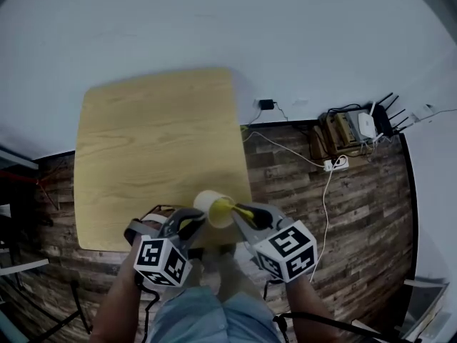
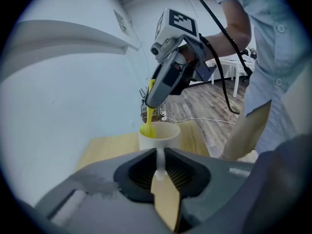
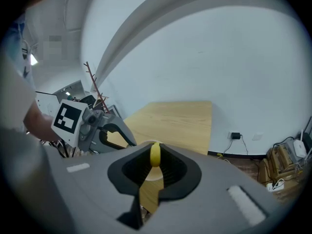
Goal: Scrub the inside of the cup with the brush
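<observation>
Closest to the head camera, at 6 o'clock, are the two grippers, marker cubes up, held out over the person's lap.

Beyond them the wall [image 1: 214, 20] fills the upper half of that view, from 9 through 12 to 3 o'clock. Dark plank floor [image 1: 300, 184] runs below it, with a power strip [image 1: 335, 163] lying at 3 o'clock. The table [image 1: 157, 141], light wood, stands left of centre with its far edge at the wall.

The left gripper [image 1: 194, 221] comes in from 7 o'clock. Its jaws stand narrow, pinched on the thin handle of the cup [image 2: 160, 136]. In the left gripper view both pads press that handle, and the cup body is just beyond them at 12 o'clock.

The right gripper [image 1: 246, 219] comes in from 5 o'clock. Its jaws are almost together, clamped on the yellow handle of the brush [image 3: 155, 155].

The white cup is over the table's near right corner, at 5 o'clock of the tabletop. In the head view it is tipped so that its mouth faces 3 o'clock. Whether it touches the wood I cannot tell.

The brush runs from the right gripper into that mouth. In the left gripper view its tip sits at the rim's 10 o'clock side.
</observation>
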Demonstrator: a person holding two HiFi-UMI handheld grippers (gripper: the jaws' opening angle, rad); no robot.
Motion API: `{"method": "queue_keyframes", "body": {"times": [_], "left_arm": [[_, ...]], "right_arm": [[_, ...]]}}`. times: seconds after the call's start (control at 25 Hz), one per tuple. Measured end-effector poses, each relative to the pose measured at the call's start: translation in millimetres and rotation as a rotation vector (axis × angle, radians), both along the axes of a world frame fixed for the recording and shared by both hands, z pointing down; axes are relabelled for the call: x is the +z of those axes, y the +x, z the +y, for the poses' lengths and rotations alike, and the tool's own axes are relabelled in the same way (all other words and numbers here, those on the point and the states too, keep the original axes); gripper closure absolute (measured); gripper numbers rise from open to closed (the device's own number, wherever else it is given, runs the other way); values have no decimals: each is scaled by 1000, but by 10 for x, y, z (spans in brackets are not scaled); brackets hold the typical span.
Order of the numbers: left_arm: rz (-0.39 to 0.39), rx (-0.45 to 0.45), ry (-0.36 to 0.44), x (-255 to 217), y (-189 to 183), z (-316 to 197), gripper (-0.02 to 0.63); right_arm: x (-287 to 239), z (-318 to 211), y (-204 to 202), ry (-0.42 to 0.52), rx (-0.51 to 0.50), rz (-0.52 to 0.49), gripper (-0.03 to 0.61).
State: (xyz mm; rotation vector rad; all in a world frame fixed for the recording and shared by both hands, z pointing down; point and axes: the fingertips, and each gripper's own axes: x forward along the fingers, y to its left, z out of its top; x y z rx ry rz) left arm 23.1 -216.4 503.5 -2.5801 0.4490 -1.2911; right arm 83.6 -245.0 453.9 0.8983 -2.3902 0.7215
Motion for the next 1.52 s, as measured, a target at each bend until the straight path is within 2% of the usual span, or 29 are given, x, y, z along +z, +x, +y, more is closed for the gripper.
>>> {"method": "queue_keyframes", "body": {"times": [0.16,0.32,0.48,0.72,0.88,1.08,1.24,1.52], "left_arm": [[12,-29,-3,-7,-10,-45,535],[14,-71,-11,-1,-28,-81,535],[16,-76,-19,21,6,-82,535],[20,-94,-25,64,46,-76,535],[34,-112,-30,89,23,-74,535],[60,-133,-32,128,-28,-63,534],[128,-185,-64,202,-109,-81,534],[328,-301,-154,315,-245,-54,532]], "right_arm": [[71,0,126,-10,13,11,540],[199,126,185,-56,27,19,540],[271,261,177,-95,40,10,540],[262,338,52,-132,79,-60,540],[180,331,-39,-132,93,-100,540],[-109,285,-48,-90,115,-138,540],[-412,192,7,-10,151,-161,540],[-707,127,98,94,195,-158,540]]}}
